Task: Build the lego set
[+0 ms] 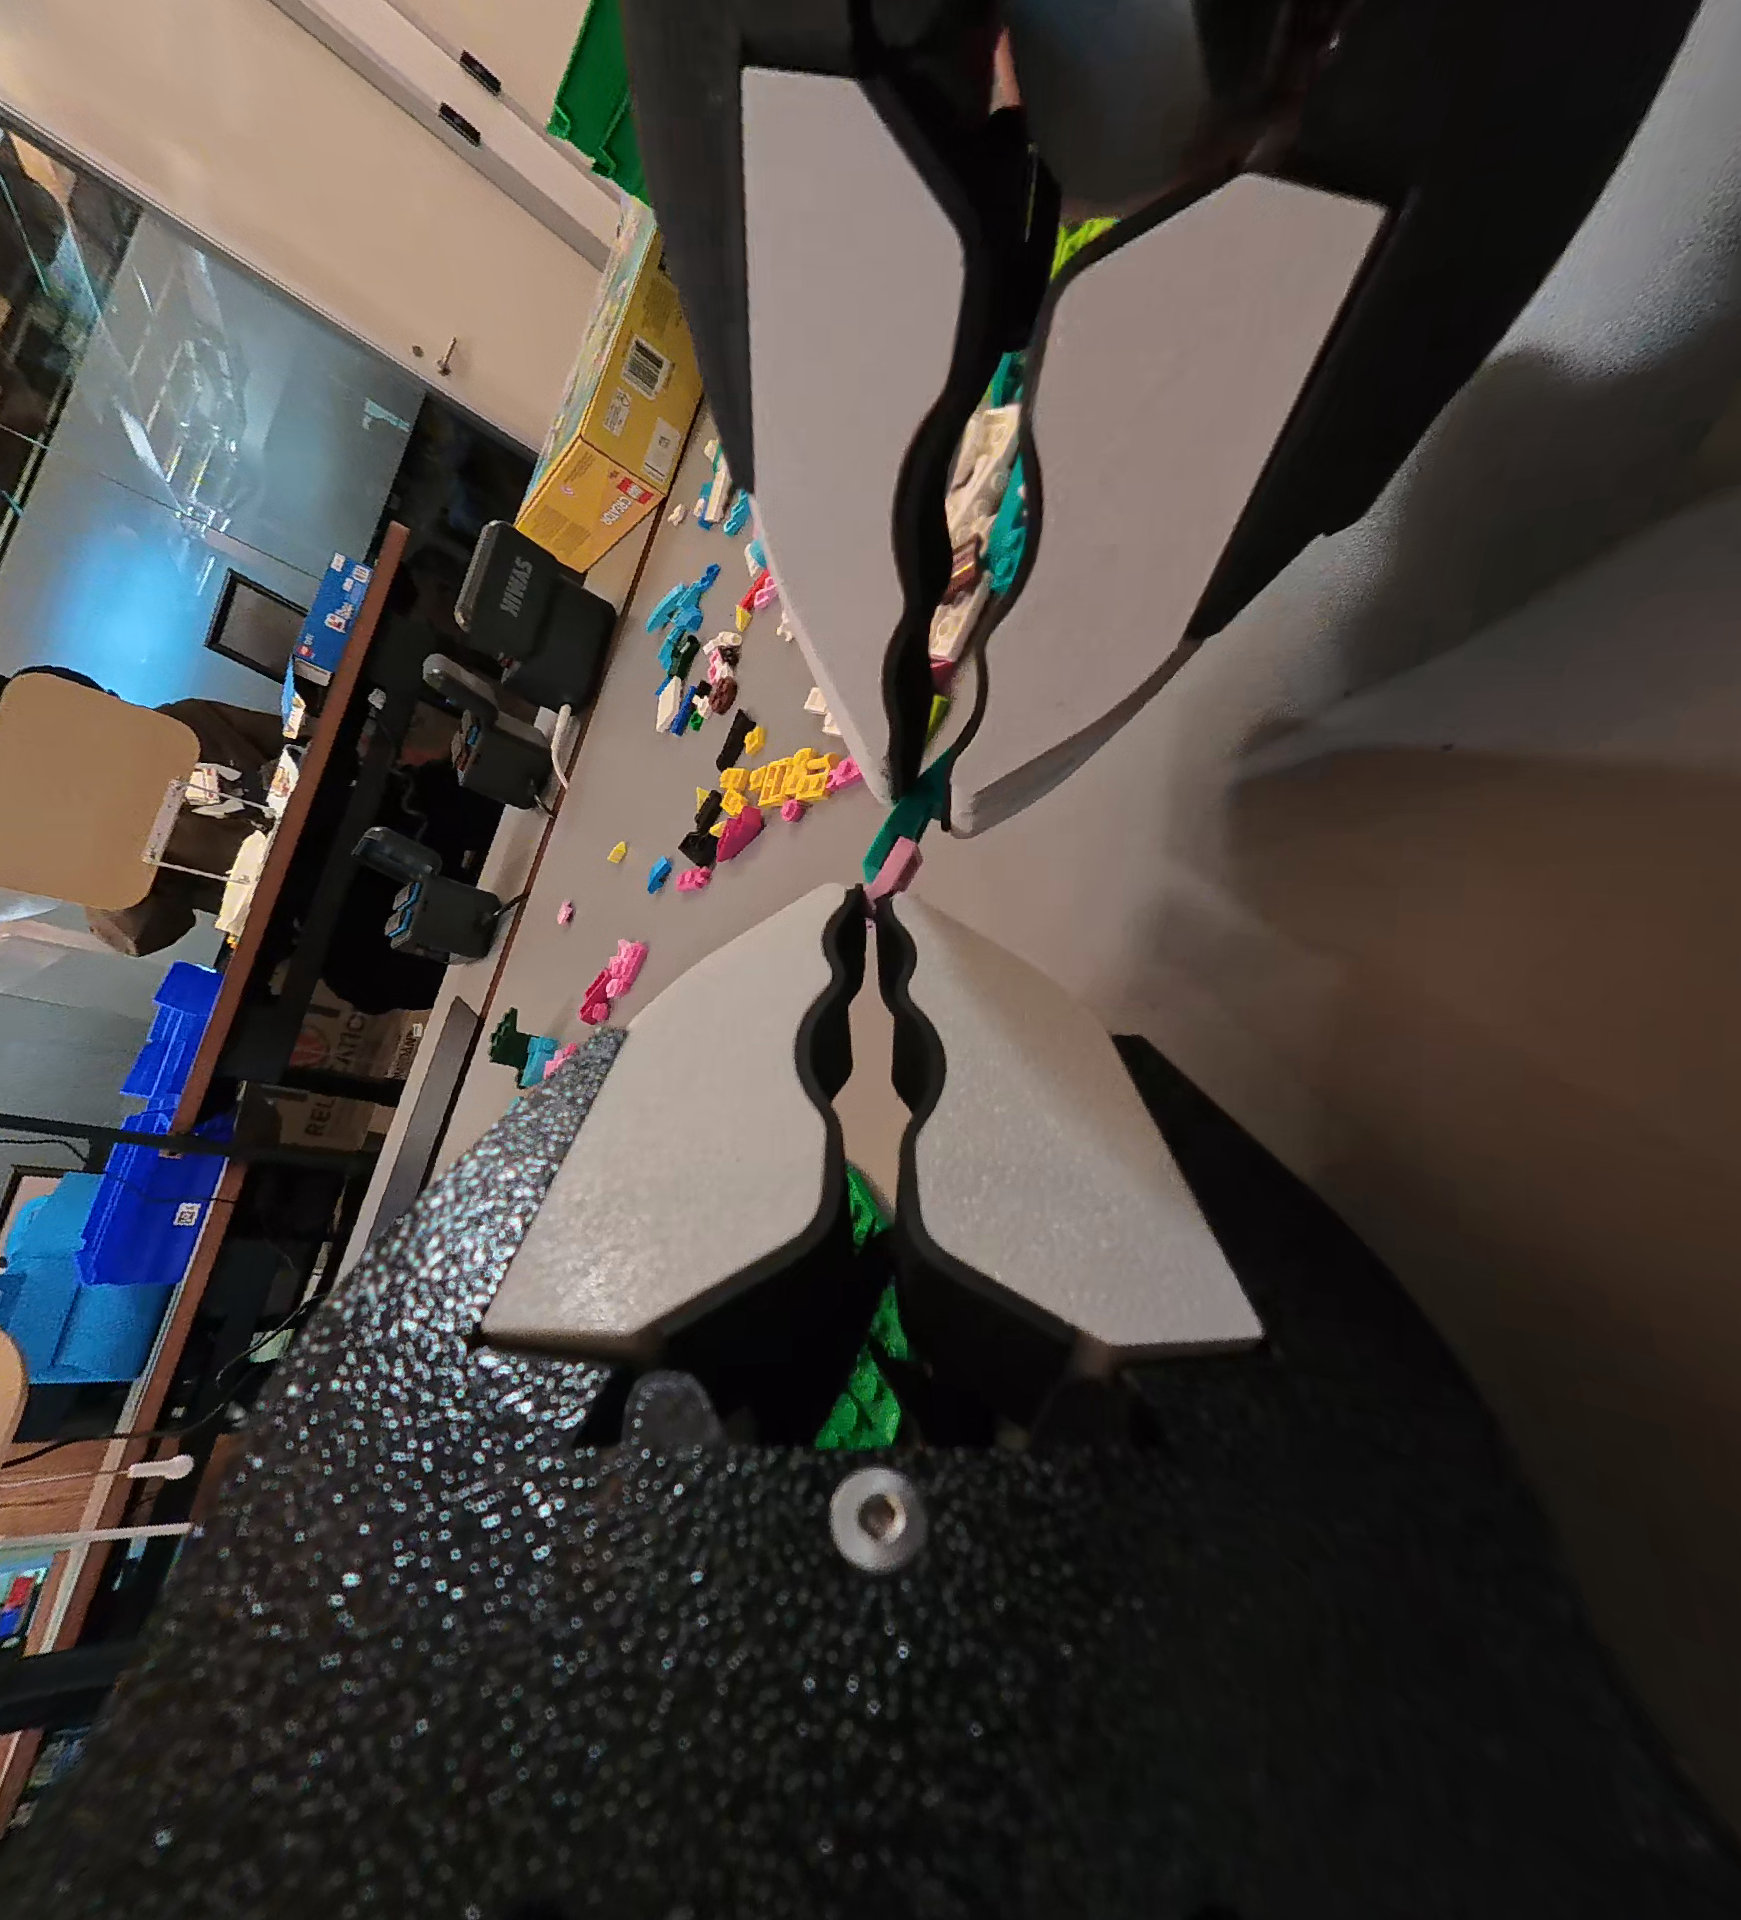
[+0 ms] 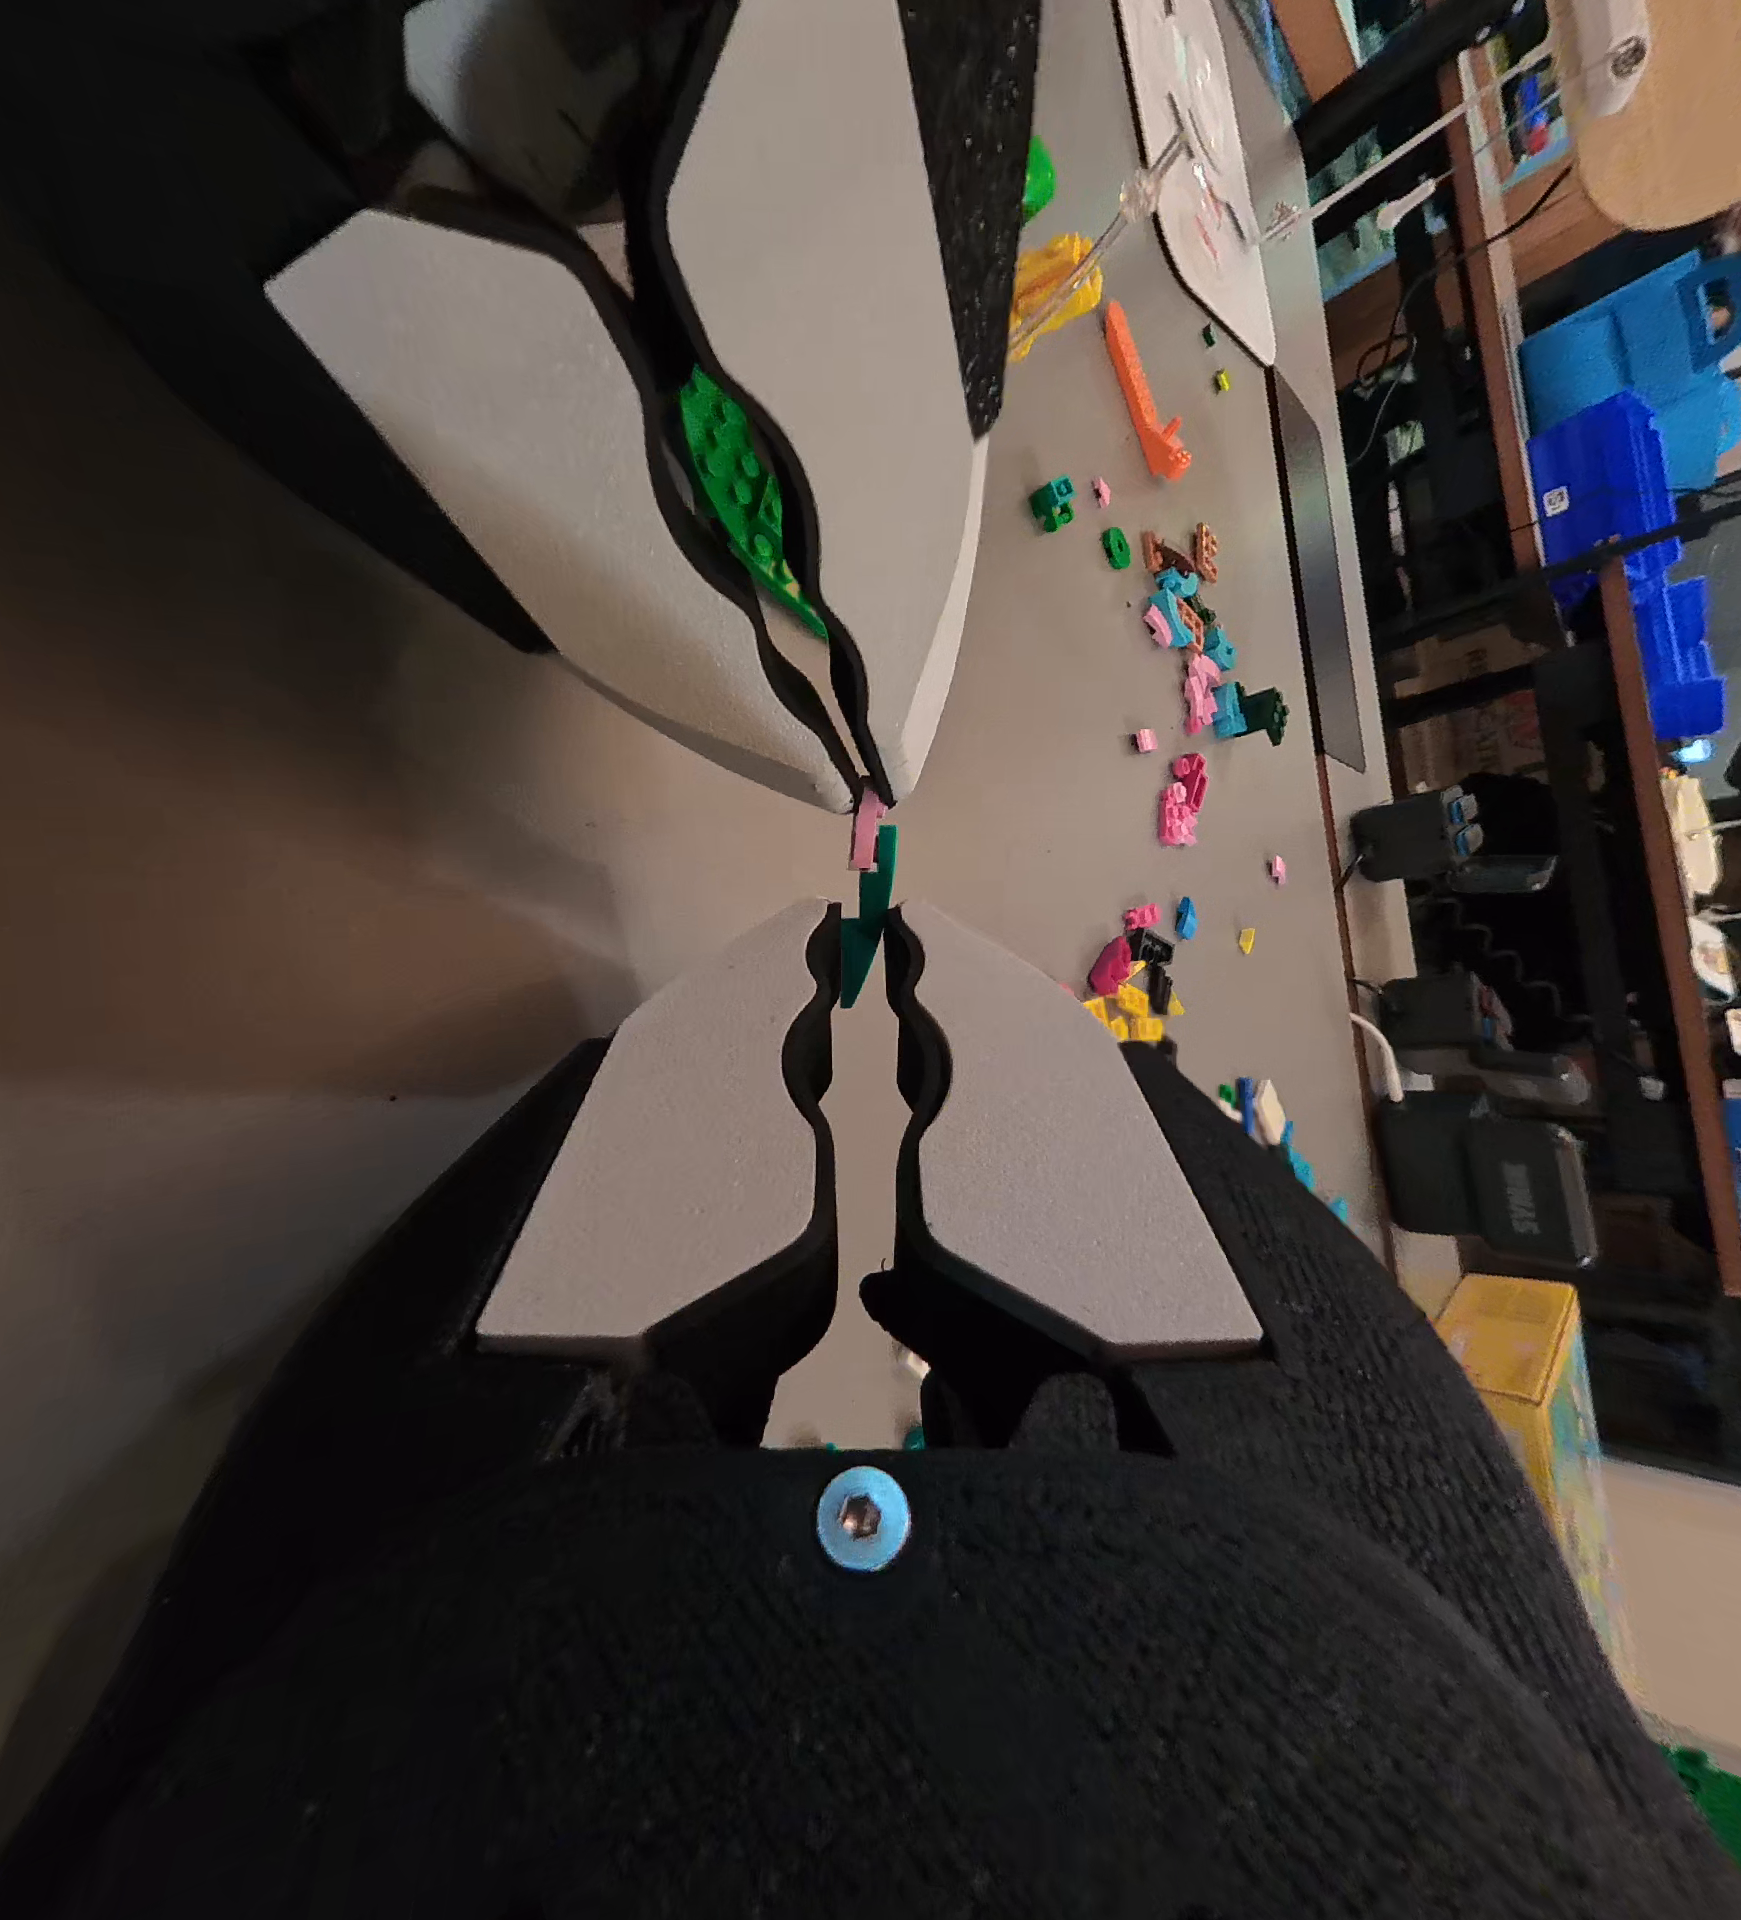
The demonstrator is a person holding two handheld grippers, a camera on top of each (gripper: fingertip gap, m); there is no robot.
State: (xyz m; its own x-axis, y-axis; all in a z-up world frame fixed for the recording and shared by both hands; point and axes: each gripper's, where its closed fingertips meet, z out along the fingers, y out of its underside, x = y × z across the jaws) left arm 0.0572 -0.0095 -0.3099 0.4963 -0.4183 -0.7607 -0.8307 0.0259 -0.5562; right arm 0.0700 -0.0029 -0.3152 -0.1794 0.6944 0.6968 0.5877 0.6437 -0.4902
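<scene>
Mid-frame, the left tongs (image 1: 871, 906) pinch a pink brick (image 1: 895, 864) and the right tongs (image 2: 861, 920) a green plate (image 2: 871, 914) — small, stiff, light plastic, likely slippery, best gripped on flat faces.

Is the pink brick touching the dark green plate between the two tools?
Touching. In the right wrist view the pink brick lies flat against the dark green plate with no gap; the left wrist view shows them joined too.

A bright green plate (image 1: 871, 1382) shows only in slivers behind the left hand-held gripper (image 1: 870, 902).
</scene>
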